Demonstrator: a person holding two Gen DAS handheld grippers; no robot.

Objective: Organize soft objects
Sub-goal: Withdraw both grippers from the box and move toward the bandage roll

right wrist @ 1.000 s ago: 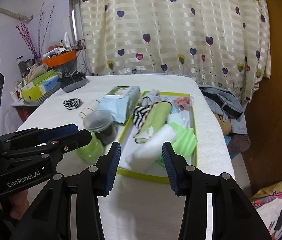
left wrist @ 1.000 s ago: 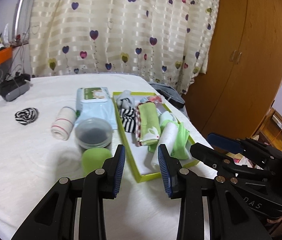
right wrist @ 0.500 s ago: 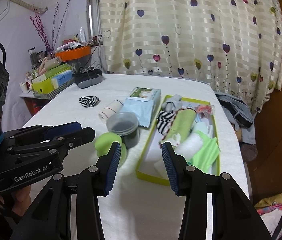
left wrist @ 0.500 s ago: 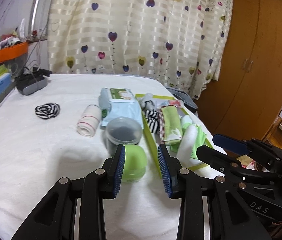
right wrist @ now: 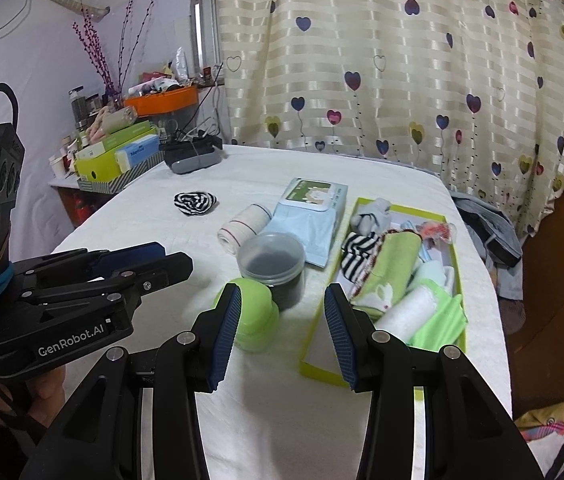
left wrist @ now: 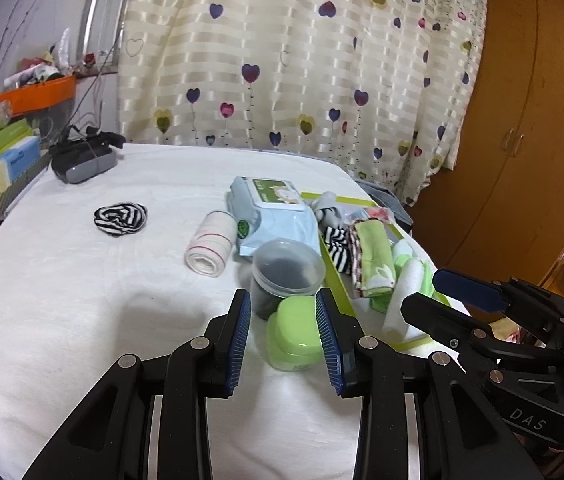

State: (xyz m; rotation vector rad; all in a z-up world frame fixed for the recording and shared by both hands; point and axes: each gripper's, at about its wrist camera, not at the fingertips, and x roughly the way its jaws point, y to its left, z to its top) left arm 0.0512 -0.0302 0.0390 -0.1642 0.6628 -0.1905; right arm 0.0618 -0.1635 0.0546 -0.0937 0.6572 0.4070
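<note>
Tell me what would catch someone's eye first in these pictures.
Probably the green tray on the right of the white-covered table, crowded with rolled cloths. Beside it stand a lime jar and a dark lidded tub, with a striped sock ball lying alone farther left. The heart-patterned curtain fills the background.

Bare white table (left wrist: 62, 300) to the left: open approach w/ only the striped sock ball (left wrist: 120, 219) and rolled cloth (left wrist: 212, 248) on it. Centre blocked by green jar (left wrist: 296, 334), clear tub (left wrist: 287, 276) and wipes pack (left wrist: 272, 220), apparently touching. Green tray (right wrist: 460, 280) packed full; right gripper (left wrist: 434, 292) crowds its near corner.
</note>
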